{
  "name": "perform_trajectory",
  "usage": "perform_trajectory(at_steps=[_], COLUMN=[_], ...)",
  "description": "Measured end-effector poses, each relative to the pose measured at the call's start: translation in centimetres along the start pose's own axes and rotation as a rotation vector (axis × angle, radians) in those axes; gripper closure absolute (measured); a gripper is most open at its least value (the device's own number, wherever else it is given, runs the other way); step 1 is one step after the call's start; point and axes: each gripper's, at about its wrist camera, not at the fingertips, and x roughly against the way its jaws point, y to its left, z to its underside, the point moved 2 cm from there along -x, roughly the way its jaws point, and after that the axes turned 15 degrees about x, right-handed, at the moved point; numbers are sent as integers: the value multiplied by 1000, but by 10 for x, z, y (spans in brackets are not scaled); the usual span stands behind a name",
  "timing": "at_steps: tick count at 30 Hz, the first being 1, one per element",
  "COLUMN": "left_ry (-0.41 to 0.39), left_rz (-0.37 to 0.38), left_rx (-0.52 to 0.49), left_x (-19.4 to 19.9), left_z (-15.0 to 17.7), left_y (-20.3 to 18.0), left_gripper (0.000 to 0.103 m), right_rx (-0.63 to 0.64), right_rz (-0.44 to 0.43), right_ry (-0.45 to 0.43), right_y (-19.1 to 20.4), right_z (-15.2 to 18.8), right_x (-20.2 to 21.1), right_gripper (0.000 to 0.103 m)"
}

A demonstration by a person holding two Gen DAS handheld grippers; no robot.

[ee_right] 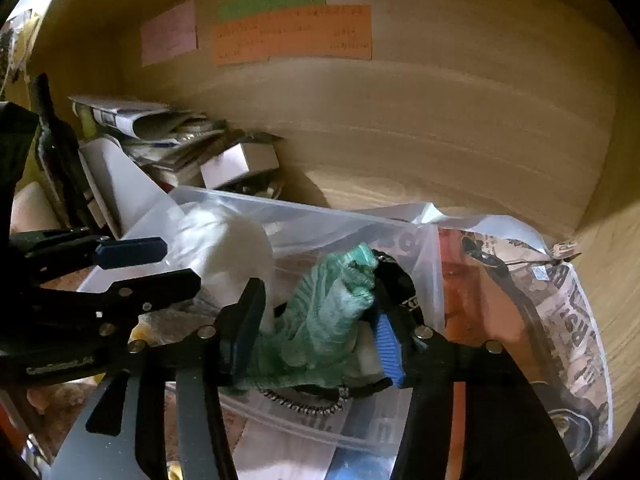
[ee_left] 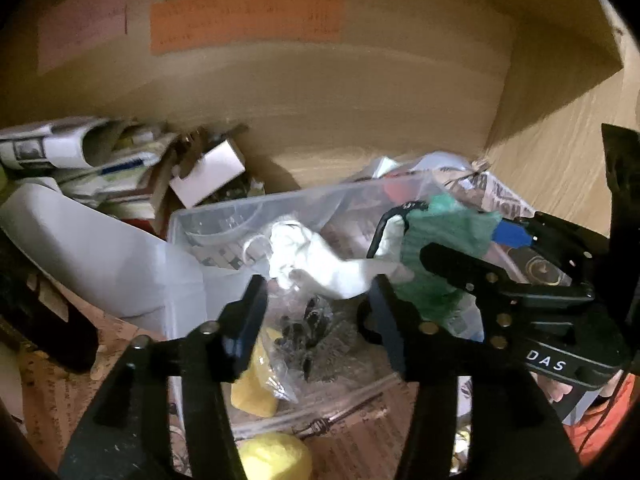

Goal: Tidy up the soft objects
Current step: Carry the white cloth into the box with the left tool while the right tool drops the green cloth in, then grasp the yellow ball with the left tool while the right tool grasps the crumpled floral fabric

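A clear plastic bin (ee_left: 240,204) stands in a wooden cabinet and holds soft things: a white cloth (ee_left: 316,256), a green cloth (ee_left: 440,236), a yellow sponge (ee_left: 256,384) and a clear bag of dark bits (ee_left: 304,332). My left gripper (ee_left: 320,292) is open just above the white cloth, fingers on either side of it. My right gripper (ee_right: 316,320) is shut on the green cloth (ee_right: 332,312), holding it over the bin (ee_right: 280,216). The right gripper also shows in the left wrist view (ee_left: 496,276).
A heap of papers and a small white box (ee_left: 208,168) lies at the back left. Newspaper (ee_right: 568,320) lines the shelf at the right. Coloured notes (ee_right: 292,32) hang on the back wall. A second yellow sponge (ee_left: 276,456) lies in front of the bin.
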Motion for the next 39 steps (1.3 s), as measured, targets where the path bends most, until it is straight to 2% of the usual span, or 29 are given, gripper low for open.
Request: perform_trajectory(at_steps=[3,7,10,12,16,18,22,31,35,39], left_ry=[-39,-97,-136,-159,-184,-179,-145,-5,54,71], left_rz=[11,20,23,25,4,-12,-47,-117,-119,-106], left_rx=[0,-5,-1,8,20,19,21,43,76,100], left_x=[20,47,65,77,92,94,90,62,44,35], left_z=[-1,0,3,6,17,25,44,84,95,99], left_y=[-1,0,4,7,16,21,31,57,65,68], left_gripper=[36,27,14,7,4,3,3,3,3,5], right_rx=[7,14,23,29,42,52,54,8,0,8], right_rz=[16,43,56,64,65,64,34,-55,-107,-160], right_ry=[-24,-90,-134,-161,-189,-190,-151,-3,60,116], right_y=[0,0,2,6,13,19,31,58,68,78], right_z=[-4,-9,-11,-11,-4,3,19,65,80,92], right_x=[12,40,60,72,91,95,91,64,56,48], right_gripper=[45,29,20,18,6,4,4,4,4,6])
